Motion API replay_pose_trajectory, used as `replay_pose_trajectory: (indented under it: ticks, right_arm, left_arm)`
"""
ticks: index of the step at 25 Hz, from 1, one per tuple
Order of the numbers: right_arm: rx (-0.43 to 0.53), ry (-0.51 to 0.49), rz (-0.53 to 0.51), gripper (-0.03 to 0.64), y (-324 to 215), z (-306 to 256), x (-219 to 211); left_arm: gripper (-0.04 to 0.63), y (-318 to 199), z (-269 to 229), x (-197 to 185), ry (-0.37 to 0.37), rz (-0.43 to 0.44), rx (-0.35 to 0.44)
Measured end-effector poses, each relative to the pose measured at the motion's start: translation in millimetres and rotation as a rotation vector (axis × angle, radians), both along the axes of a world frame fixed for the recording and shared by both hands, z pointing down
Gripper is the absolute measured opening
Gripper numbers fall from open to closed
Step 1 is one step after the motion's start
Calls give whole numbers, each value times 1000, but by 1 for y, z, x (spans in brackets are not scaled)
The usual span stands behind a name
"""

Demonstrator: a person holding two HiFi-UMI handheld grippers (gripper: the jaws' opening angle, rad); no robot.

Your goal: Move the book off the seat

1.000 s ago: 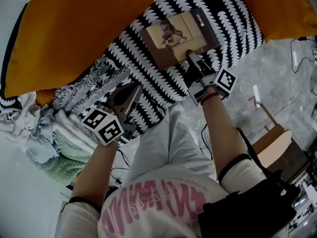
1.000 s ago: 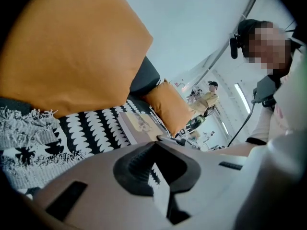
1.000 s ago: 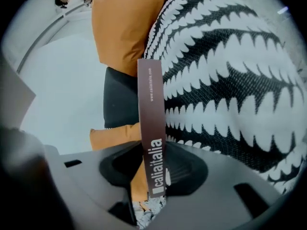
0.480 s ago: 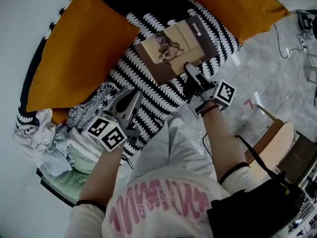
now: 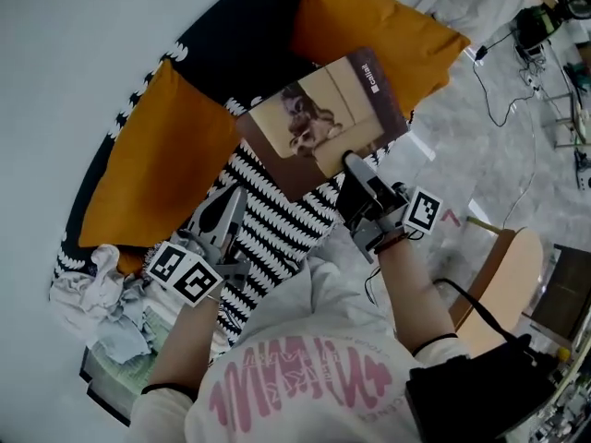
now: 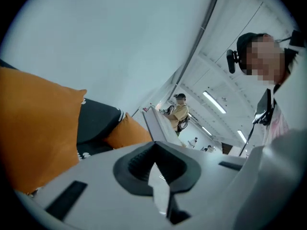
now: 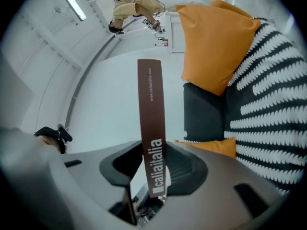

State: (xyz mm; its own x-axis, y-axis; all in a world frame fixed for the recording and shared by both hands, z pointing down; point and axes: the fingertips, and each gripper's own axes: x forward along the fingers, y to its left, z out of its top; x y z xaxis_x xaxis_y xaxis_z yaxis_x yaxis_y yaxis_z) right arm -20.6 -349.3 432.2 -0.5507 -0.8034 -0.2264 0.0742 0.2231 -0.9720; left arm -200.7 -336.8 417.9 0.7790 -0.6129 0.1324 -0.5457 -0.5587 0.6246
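The right gripper (image 5: 352, 163) clamps the book (image 5: 314, 118), seemingly clear of the seat (image 5: 268, 221).

Our patterned seat (image 5: 268, 215)
We saw two orange cushions (image 5: 152, 178) on it; crumpled cloths (image 5: 92, 293) lay at its end.

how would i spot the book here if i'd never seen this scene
Find the seat with the black-and-white patterned cover and two orange cushions. Over it, the right hand-held gripper clamps the book: flat, brown with a tan cover photo, the only rigid, printed thing among soft fabrics.
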Motion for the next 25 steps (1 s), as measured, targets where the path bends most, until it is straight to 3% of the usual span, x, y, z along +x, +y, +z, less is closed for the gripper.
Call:
replay_pose_trajectory:
  ticks: [5, 10, 18, 25]
  right_arm:
    - [111, -34, 4, 153, 26, -58, 18]
    - [195, -12, -11, 153, 54, -95, 33]
    - [303, -35, 34, 153, 122, -140, 75]
    - [372, -33, 53, 154, 153, -169, 85]
  left_arm:
    - [8, 11, -33, 14, -69, 15, 114]
    - [8, 34, -58, 31, -68, -15, 137]
    - [8, 93, -111, 74, -111, 19, 235]
    - [8, 107, -146, 85, -38, 56, 256]
